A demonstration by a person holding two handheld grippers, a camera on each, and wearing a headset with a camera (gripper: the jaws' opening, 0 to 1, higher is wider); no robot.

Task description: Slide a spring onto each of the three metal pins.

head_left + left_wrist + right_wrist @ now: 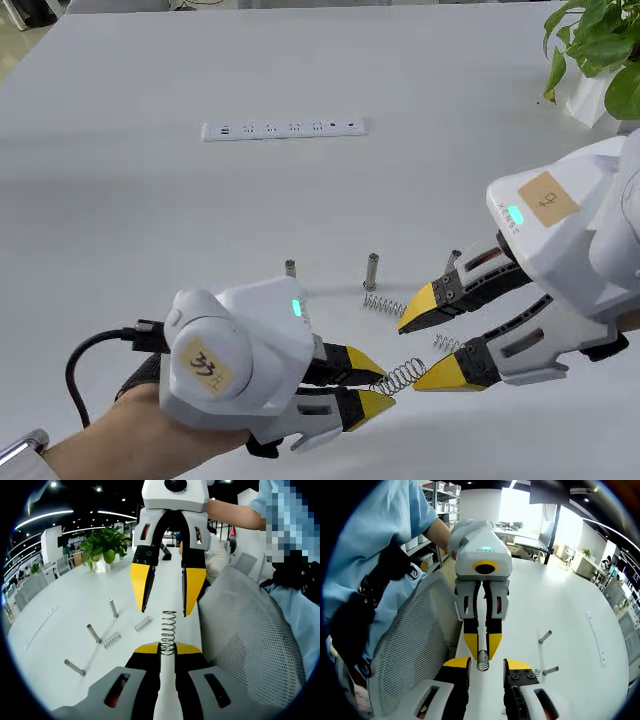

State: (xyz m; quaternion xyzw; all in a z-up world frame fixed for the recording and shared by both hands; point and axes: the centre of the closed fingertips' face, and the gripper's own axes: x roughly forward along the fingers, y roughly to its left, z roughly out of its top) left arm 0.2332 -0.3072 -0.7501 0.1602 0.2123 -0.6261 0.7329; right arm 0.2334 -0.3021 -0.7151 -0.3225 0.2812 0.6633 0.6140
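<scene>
My left gripper (pixel 378 388) is shut on one end of a coil spring (pixel 401 375), which sticks out past its yellow tips toward my right gripper (pixel 428 350). The right gripper is open, its jaws either side of the spring's free end without touching it. In the left gripper view the spring (pixel 168 630) rises from the shut jaws toward the open right gripper (pixel 164 610). Three metal pins stand on the white table: left (pixel 290 268), middle (pixel 371 270), right (pixel 453 260). All are bare. Two loose springs (pixel 384 304) (pixel 447 344) lie near them.
A white power strip (pixel 284 129) lies further back on the table (pixel 150 220). A potted plant (pixel 600 50) stands at the far right corner. A grey mesh chair (pixel 250 630) is beside the table's near edge. A black cable (pixel 90 355) trails from the left gripper.
</scene>
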